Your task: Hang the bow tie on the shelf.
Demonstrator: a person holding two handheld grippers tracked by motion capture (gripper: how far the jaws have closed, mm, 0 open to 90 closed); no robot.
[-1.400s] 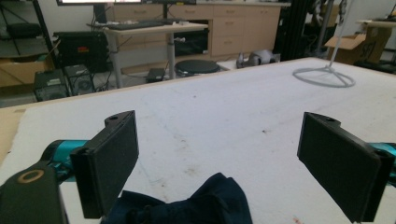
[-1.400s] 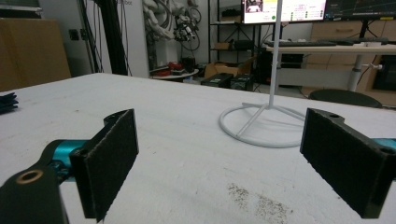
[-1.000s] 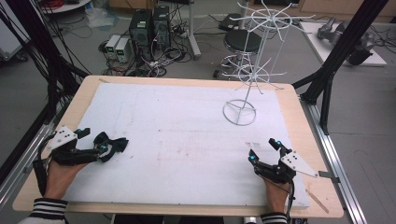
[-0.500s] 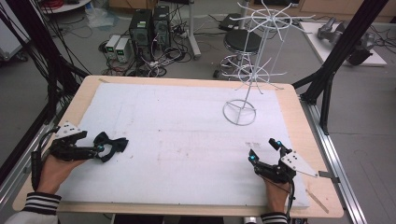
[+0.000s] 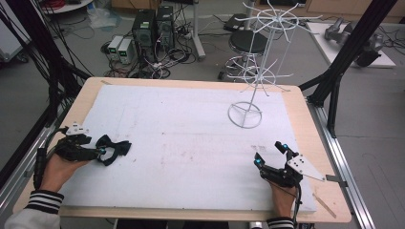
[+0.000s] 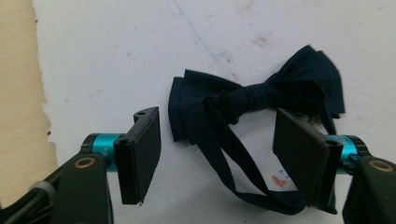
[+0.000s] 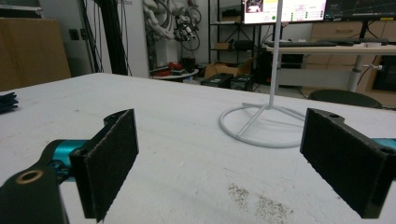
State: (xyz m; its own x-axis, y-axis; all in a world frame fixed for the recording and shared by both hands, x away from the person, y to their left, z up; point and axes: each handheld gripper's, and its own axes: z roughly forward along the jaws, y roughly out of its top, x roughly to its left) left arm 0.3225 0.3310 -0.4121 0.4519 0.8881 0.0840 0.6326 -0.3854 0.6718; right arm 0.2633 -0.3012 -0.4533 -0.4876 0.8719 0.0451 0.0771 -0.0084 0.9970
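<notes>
Left gripper closing in on the bow tie

The dark navy fabric bow tie (image 6: 261, 95) lies on the white foam board (image 5: 191, 143) near its left edge, long axis crosswise just ahead of the left gripper (image 6: 217, 154); its jaws have just been closing, strap loop between them, not yet clamped. The right gripper (image 5: 272, 155) rests released, well apart.
</notes>
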